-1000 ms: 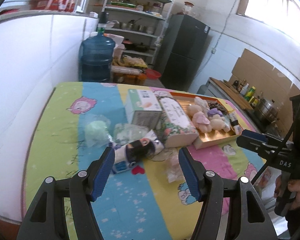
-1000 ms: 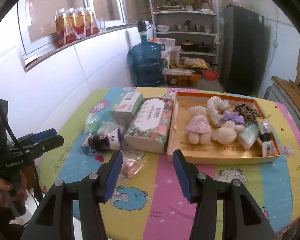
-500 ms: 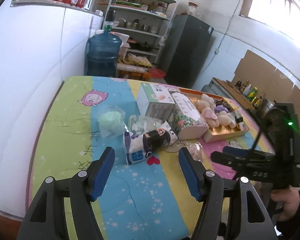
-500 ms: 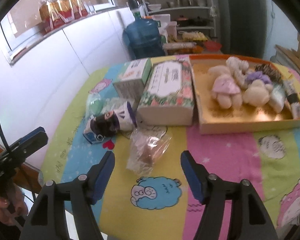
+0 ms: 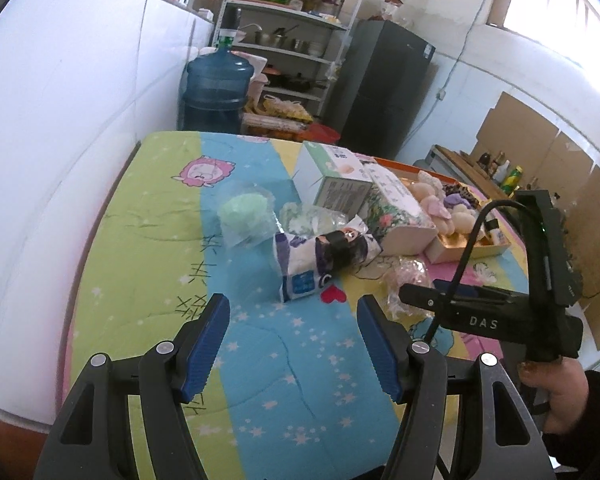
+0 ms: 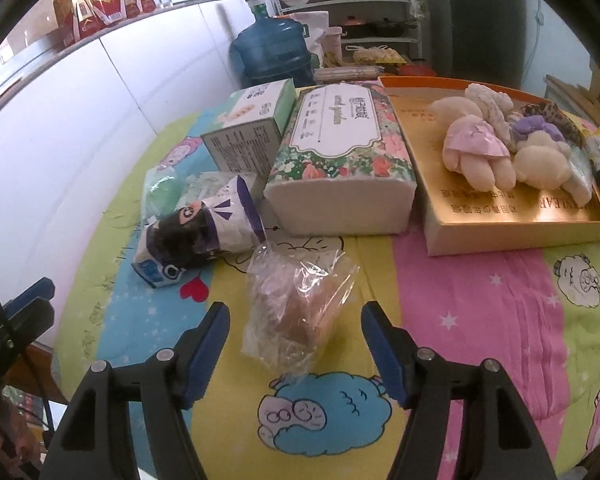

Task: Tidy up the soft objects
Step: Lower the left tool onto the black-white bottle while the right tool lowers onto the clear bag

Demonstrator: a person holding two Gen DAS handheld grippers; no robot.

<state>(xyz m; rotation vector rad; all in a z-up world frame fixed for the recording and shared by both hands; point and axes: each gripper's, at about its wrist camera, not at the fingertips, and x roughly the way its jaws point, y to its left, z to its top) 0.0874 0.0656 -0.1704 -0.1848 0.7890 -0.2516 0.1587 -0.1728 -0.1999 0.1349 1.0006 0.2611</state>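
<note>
Hovering released, the right claw (image 6: pixel 295 330) has just widened around a clear-bagged brown soft thing (image 6: pixel 296 308) untouched on the tabletop (image 6: pixel 480 300), its contents unclear, while the left claw (image 5: pixel 293 338), also released, faces a cartoon-printed pack (image 5: pixel 324 256) ahead.

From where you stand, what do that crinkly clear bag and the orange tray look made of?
The crinkly clear bag looks like thin glossy plastic film: creases catch light and something brownish shows through. The shallow orange tray looks like cardboard with a shiny gold lining, probably a box lid: straight folded walls, printed lettering.
</note>
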